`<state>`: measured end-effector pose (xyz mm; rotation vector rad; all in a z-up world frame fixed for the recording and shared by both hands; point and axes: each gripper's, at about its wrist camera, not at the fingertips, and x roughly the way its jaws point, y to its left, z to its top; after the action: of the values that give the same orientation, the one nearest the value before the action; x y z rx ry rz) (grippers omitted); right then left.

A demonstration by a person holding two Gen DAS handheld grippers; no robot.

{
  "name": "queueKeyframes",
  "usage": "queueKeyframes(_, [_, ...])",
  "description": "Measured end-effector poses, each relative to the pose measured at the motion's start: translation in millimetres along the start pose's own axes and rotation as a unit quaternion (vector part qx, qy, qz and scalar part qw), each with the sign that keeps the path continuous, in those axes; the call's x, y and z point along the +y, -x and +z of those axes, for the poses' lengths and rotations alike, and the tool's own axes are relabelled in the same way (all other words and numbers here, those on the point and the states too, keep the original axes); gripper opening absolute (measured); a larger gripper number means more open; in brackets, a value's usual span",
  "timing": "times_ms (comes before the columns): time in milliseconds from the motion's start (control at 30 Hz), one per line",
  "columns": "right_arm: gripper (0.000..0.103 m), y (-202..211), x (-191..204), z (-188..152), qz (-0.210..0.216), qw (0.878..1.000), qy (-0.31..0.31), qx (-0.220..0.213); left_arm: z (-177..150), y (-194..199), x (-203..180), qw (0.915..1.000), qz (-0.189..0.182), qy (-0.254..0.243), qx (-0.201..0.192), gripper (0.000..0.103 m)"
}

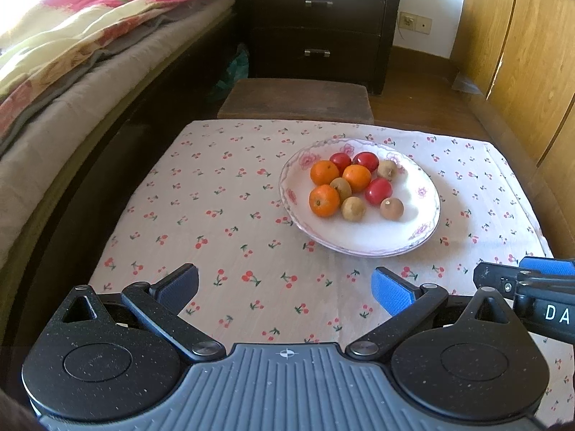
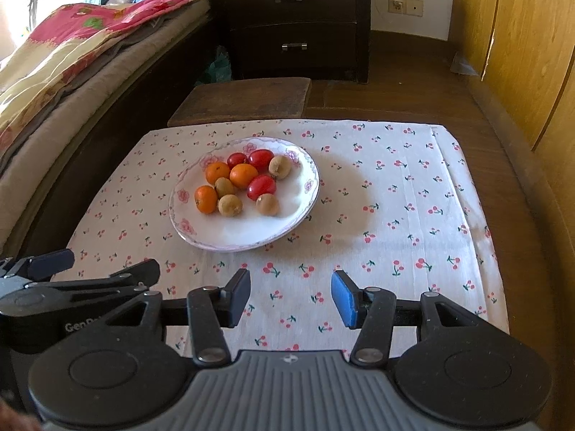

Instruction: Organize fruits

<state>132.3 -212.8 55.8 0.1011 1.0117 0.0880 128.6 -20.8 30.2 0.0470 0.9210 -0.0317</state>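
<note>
Fruits (image 1: 354, 185) heaped on plate (image 1: 363, 240), well ahead of both grippers' spread fingers (image 2: 344, 300).

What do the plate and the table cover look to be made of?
Plate: likely glazed ceramic, white and glossy, with printed pink flowers along the rim; melamine can't be ruled out. A second rim edge beneath hints at two stacked plates. Cover: thin matte woven cloth with a cherry print, with soft creases showing.

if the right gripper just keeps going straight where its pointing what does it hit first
Probably the cherry-print tablecloth just right of the plate. The open right gripper aims past the plate's right edge, so the fruits sit left of its line. Depth is hard to judge; it might clip the rim.
</note>
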Motion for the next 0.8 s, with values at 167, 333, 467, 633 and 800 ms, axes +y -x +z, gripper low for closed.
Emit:
queueKeyframes(167, [0.051,4,0,-9,-0.001,1.000,-0.001,0.002,-10,6,2,1.0000,0.004,-0.006,-0.003,0.103])
queueKeyframes(333, [0.054,10,4,-19,0.001,1.000,0.006,0.001,-19,13,1,0.9996,0.015,-0.020,-0.010,0.103])
queueKeyframes(467, [0.054,14,7,-26,0.003,1.000,0.010,0.001,-25,19,2,0.9996,0.010,-0.021,-0.013,0.103])
queueKeyframes(633, [0.054,20,11,-33,0.007,1.000,0.012,-0.002,-31,24,1,0.9995,0.009,-0.027,-0.017,0.103])
queueKeyframes(800, [0.054,24,11,-38,0.010,1.000,0.010,-0.006,-35,28,2,0.9995,0.005,-0.026,-0.019,0.103])
